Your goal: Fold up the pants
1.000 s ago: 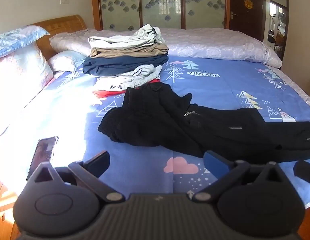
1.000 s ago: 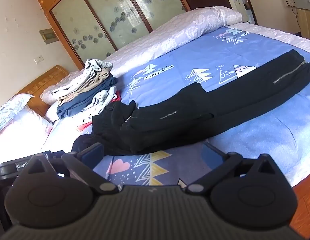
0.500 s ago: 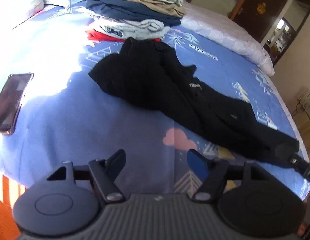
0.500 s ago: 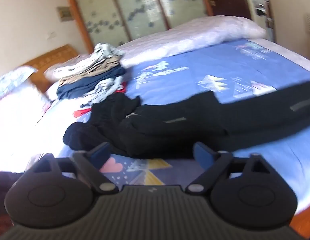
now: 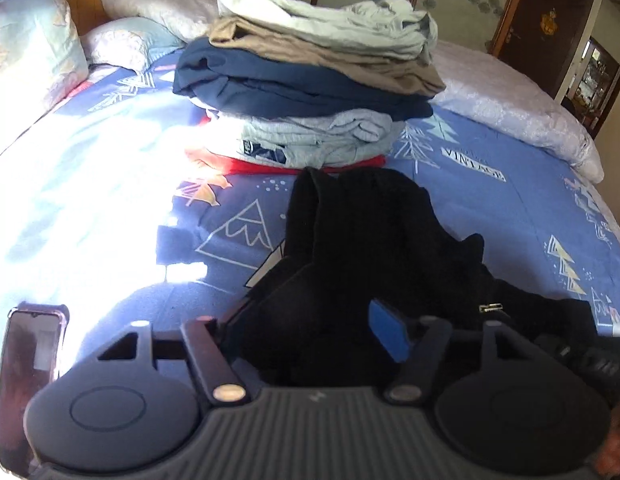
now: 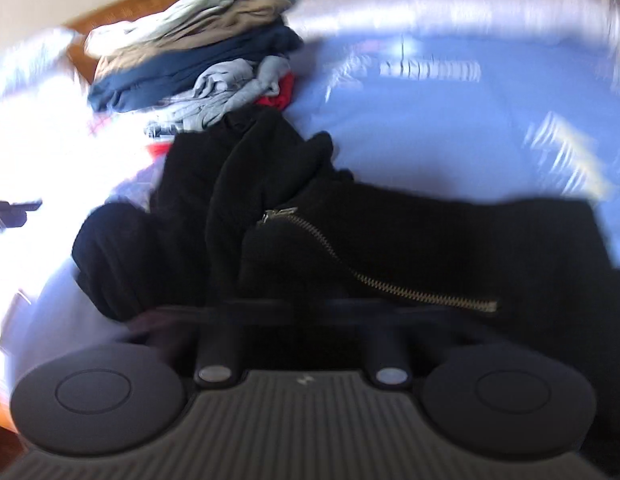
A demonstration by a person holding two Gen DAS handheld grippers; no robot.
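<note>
Pants (image 5: 374,248), one black pair, lie crumpled near the bed's (image 5: 510,200) front edge. Five folded garments form one stack (image 5: 305,80) toward the headboard. Left gripper (image 5: 310,328) is closing with pants cloth between its fingers; right gripper (image 6: 301,316) is clenched against the pants, grip unclear.

One pair of black pants (image 5: 374,248) lies on one bed (image 5: 490,208). At twelve o'clock from the pants sits one pile of folded clothes (image 5: 310,80). The pile has five pieces: one pale, one tan, one dark blue, one light blue, one red. One phone (image 5: 27,376) lies at eight o'clock. Two pillows (image 5: 29,44) sit at ten o'clock. One rolled blanket (image 5: 510,108) is at two o'clock. One zipper (image 6: 374,264) shows on the pants.
</note>
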